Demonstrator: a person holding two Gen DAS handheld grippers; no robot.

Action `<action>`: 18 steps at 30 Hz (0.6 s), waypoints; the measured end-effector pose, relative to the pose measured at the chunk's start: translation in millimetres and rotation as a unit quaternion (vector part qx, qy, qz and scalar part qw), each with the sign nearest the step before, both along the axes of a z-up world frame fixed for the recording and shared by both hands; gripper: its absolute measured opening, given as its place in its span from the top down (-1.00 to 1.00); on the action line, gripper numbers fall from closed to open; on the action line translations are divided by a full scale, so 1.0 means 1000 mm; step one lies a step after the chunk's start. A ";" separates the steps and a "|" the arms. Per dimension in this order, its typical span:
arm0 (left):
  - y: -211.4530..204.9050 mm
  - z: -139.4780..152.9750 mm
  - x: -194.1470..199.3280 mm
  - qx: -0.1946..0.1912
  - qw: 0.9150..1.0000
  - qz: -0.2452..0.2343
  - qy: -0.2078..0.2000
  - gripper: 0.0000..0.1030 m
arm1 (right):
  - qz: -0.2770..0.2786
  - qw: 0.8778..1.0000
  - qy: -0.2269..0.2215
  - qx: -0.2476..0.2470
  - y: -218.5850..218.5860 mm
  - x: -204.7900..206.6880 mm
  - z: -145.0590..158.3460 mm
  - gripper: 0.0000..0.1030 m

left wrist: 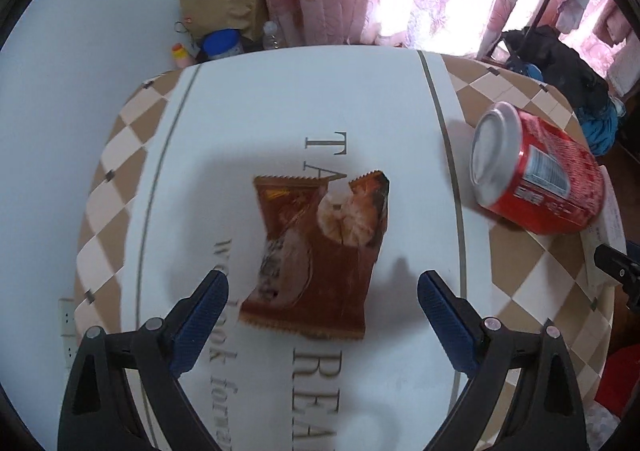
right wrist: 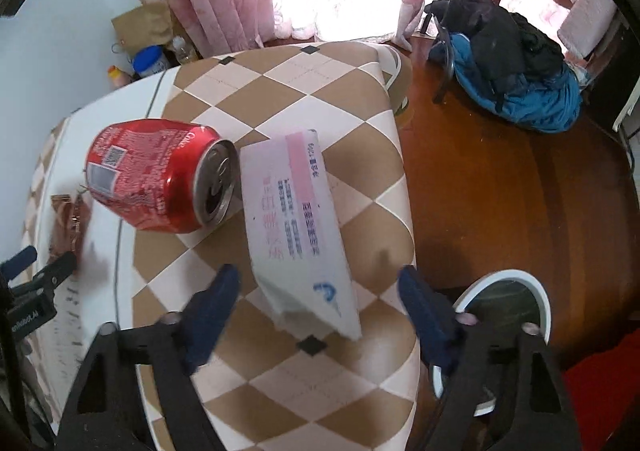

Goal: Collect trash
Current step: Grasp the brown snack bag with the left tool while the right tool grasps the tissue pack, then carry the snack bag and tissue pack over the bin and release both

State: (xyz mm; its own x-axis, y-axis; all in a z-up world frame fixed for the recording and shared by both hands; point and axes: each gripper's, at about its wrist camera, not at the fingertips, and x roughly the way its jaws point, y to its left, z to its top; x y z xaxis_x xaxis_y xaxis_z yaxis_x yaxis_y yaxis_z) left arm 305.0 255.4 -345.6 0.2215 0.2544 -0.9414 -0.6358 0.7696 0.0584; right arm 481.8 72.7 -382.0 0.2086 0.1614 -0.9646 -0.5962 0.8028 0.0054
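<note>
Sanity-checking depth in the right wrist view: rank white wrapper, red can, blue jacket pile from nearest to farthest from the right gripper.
1. white wrapper: flat on the checkered table, its near end between the open fingers of the right gripper.
2. red can: on its side, left of the wrapper, farther up the table.
3. blue jacket pile: upper right, beyond the table.

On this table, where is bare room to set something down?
Free: the white cloth beyond the brown snack wrapper, and the checkered corner behind the red can. Crowded: can and white packet lie close together.
</note>
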 end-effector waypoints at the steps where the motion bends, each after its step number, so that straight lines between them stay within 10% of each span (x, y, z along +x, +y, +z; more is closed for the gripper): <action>1: 0.001 -0.002 0.002 -0.001 1.000 -0.003 0.000 -0.83 | 0.000 1.000 -0.001 -0.002 0.000 0.001 -0.001 -0.49; 5: 0.004 -0.006 0.010 -0.006 1.000 -0.009 0.006 -0.46 | 0.005 1.000 -0.007 -0.007 0.008 0.003 -0.007 -0.11; 18: 0.011 -0.003 0.019 -0.027 0.999 -0.024 -0.008 0.06 | 0.015 1.000 -0.003 -0.027 0.028 0.014 -0.015 -0.09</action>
State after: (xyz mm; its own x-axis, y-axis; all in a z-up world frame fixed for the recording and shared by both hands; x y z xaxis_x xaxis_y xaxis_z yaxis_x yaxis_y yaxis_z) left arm 324.1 266.0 -348.6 0.2480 0.1923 -0.9495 -0.5987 0.8009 0.0058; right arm 495.7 101.1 -397.5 0.2105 0.1151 -0.9708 -0.6204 0.7832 -0.0417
